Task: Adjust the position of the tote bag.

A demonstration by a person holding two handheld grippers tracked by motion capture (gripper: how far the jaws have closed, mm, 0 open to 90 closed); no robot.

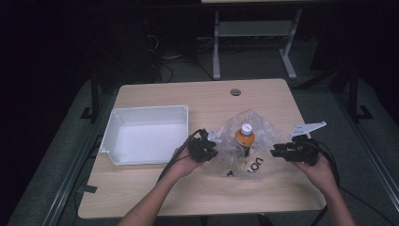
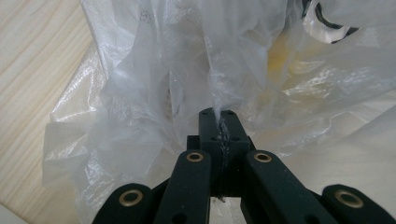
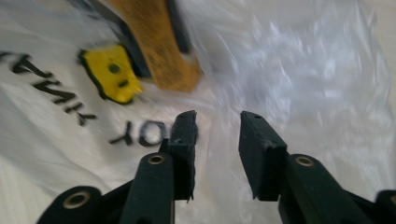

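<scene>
plastic bag [image 1: 244, 146] around bottle [image 1: 245, 136], white tray [image 1: 146, 134] beside

left gripper [image 2: 219, 128] — jaws clamped on plastic bag [image 2: 187, 84] fold | bag crumpled on wooden table [image 2: 32, 70]

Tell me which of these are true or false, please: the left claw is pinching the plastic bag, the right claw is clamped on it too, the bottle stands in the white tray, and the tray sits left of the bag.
1. The left gripper is pinching the plastic bag. True: its jaws are shut on a fold of the film.
2. The right gripper is clamped on the bag too. False: its jaws stand apart, with nothing pressed between them.
3. The bottle stands in the white tray. False: it stands upright inside the bag, on the table.
4. The tray sits left of the bag in the high view. True.
</scene>
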